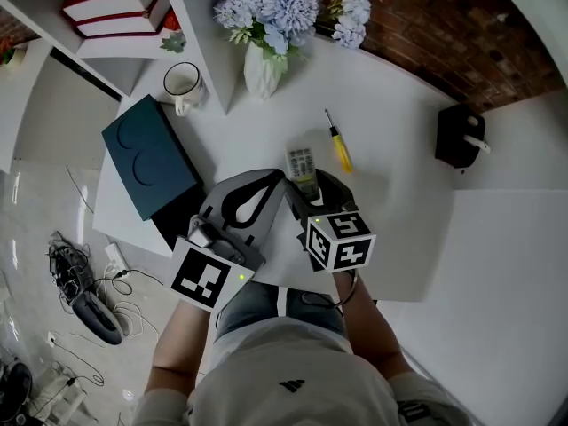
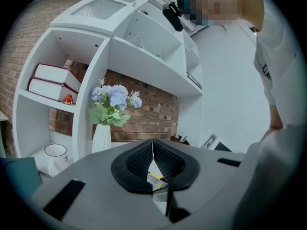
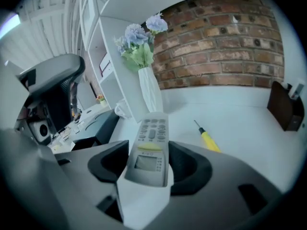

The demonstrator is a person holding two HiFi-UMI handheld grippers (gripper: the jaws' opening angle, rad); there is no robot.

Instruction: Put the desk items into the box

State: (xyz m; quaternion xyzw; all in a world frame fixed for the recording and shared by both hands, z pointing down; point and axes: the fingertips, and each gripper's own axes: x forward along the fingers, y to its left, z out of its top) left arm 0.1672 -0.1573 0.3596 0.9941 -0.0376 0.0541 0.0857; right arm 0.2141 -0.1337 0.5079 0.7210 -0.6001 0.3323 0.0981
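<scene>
A grey-white remote control [image 3: 152,138] sticks out forward from between the jaws of my right gripper [image 3: 151,165], which is shut on it. In the head view the remote [image 1: 301,162] hangs just above the white desk [image 1: 399,193], near its front edge. My left gripper [image 1: 271,185] sits close beside it on the left, jaws shut with their tips touching and nothing held [image 2: 152,151]. A yellow-handled screwdriver [image 1: 338,145] lies on the desk just beyond the remote. The dark teal box [image 1: 149,155] rests at the desk's left edge.
A white mug [image 1: 182,85] stands behind the box by the shelf unit [image 1: 209,25]. A white vase of blue flowers [image 1: 264,34] is at the back. A black holder [image 1: 459,135] sits far right. Red books [image 1: 115,3] lie on a shelf. Cables [image 1: 84,300] lie on the floor.
</scene>
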